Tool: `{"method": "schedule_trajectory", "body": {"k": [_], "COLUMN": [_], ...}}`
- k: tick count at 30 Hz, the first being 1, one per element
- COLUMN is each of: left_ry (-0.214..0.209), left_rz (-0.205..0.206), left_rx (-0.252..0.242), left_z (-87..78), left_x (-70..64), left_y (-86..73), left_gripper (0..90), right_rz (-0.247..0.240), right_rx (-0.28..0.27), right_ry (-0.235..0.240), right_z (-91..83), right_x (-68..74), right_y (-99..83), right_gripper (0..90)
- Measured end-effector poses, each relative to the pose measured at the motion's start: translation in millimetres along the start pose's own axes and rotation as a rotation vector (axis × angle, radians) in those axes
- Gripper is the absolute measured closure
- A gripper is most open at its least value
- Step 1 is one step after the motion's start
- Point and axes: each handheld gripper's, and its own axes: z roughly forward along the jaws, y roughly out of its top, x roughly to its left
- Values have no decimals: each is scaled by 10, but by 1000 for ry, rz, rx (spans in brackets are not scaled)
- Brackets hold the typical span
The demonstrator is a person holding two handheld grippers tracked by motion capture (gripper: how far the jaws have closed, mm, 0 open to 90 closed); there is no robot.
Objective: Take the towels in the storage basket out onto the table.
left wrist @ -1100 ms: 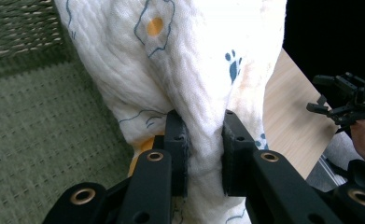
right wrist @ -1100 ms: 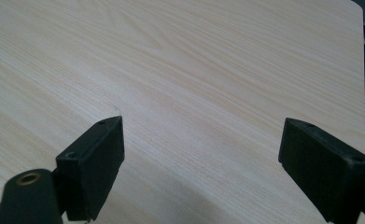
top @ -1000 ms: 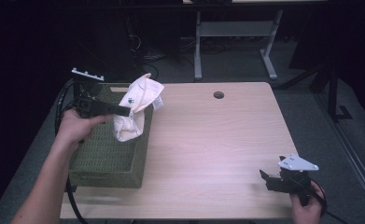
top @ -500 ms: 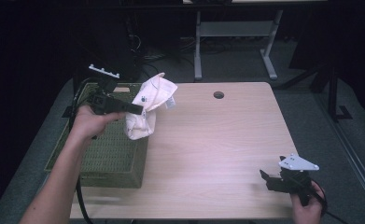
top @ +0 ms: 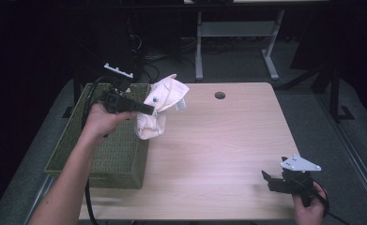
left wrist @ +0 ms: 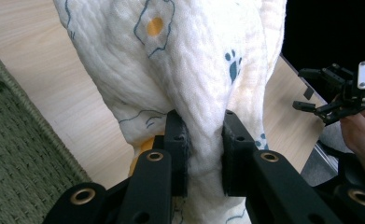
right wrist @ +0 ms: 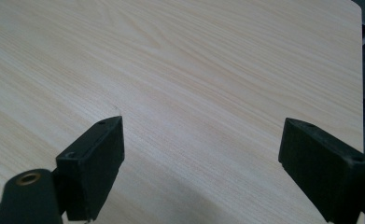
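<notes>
A white quilted cloth [top: 160,108] with small blue and orange prints hangs bunched in the air above the table's left side, just right of the green basket [top: 101,154]. My left gripper [top: 149,109] is shut on it; in the left gripper view the cloth [left wrist: 189,79] is pinched between both black jaws. My right gripper [top: 266,178] rests low over the table's near right corner, held by a hand. In the right gripper view its jaws stand wide apart over bare wood, my right gripper [right wrist: 199,158] open and holding nothing.
The woven green basket sits along the table's left edge. A round cable hole [top: 220,95] lies near the far edge of the wooden table [top: 218,150]. A metal stand [top: 237,37] is on the floor behind.
My left gripper has carried the cloth up and to the right, from above the basket to over the table beside it. The right gripper has stayed put.
</notes>
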Motion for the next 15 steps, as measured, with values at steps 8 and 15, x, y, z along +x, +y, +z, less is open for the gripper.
{"method": "schedule_trajectory", "body": {"k": [8, 15], "left_ry": [-9, -16], "left_rz": [15, 25], "left_rx": [13, 26], "left_z": [108, 213], "left_x": [-61, -116], "left_y": [50, 89], "left_gripper": [756, 754], "right_rz": [-2, -3], "right_rx": [-5, -3], "right_ry": [-1, 1], "right_z": [-7, -6], "right_x": [0, 3], "right_y": [1, 8], "right_gripper": [139, 139]}}
